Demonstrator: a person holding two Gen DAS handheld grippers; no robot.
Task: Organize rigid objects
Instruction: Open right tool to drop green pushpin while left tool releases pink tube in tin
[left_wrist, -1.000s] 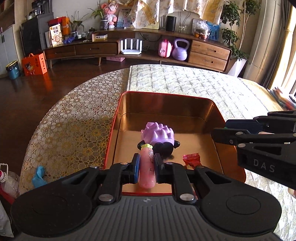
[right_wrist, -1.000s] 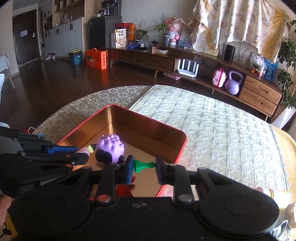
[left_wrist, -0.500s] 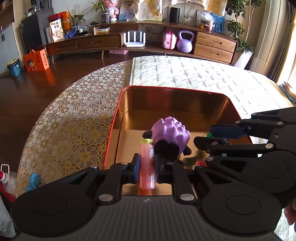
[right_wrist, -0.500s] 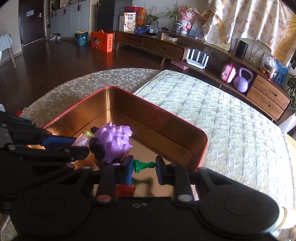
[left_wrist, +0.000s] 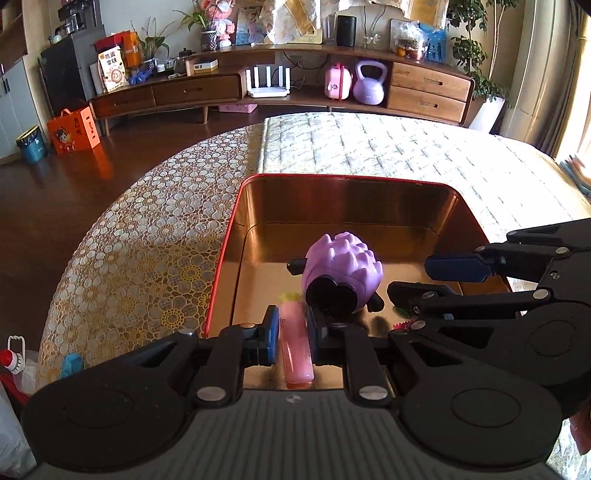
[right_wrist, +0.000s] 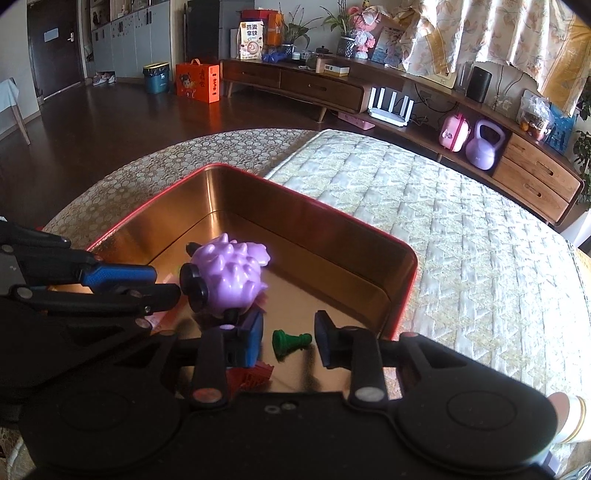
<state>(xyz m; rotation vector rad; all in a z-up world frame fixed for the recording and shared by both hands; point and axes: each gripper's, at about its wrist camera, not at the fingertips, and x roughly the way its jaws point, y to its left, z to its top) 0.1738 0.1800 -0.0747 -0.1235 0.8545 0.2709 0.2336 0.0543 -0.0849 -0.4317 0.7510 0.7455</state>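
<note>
Green pawn (right_wrist: 290, 340) released, red item (right_wrist: 251, 376) half-hidden

left gripper (left_wrist: 291, 334) clamps pink tube (left_wrist: 294, 349) over red tin (left_wrist: 347, 199) (purple spiky toy (left_wrist: 341, 264) just beyond)

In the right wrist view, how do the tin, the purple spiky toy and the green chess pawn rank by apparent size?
1. Tin
2. Purple spiky toy
3. Green chess pawn, smallest though nearest the camera
</note>
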